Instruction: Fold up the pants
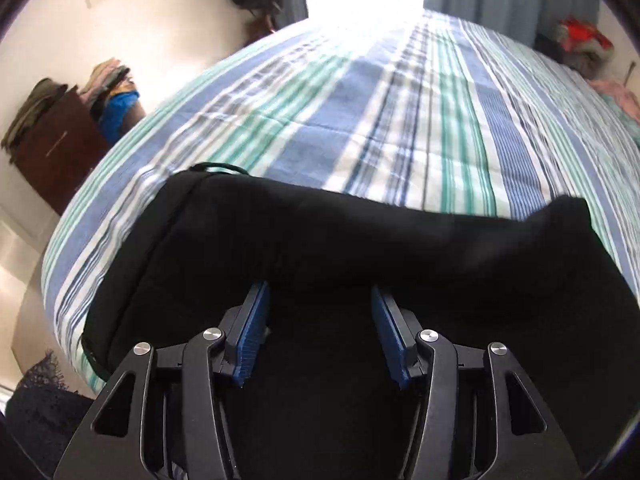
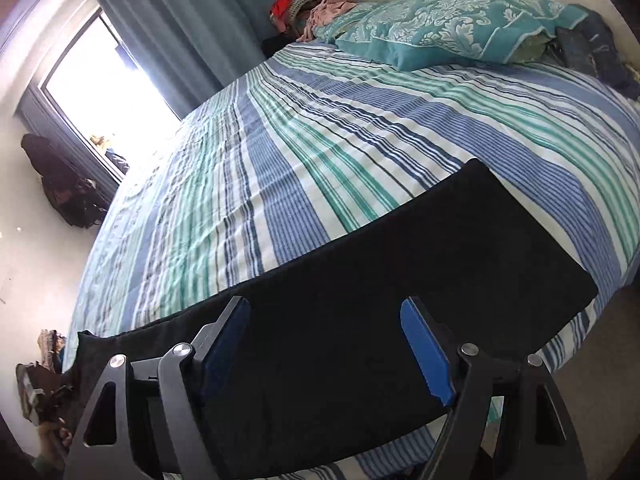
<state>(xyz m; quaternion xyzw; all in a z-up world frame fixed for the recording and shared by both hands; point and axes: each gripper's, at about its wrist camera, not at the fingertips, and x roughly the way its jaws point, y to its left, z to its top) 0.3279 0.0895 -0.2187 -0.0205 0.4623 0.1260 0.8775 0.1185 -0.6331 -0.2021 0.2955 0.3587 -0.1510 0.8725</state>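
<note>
Black pants [image 1: 320,248] lie flat along the near edge of the striped bed [image 1: 400,120]. In the left wrist view a thin drawstring [image 1: 216,167] pokes out at their far left corner. My left gripper [image 1: 319,292] is open, its blue pads apart just above the black cloth. In the right wrist view the pants [image 2: 400,256] stretch as a long dark band from lower left to the right, ending in a square corner. My right gripper [image 2: 326,308] is open and empty over the cloth.
The bed [image 2: 320,152] carries teal patterned pillows [image 2: 440,28] and dark folded items at its head. A bright window [image 2: 100,80] with blue curtains is on the far side. A brown cabinet [image 1: 60,148] with piled clothes stands left of the bed.
</note>
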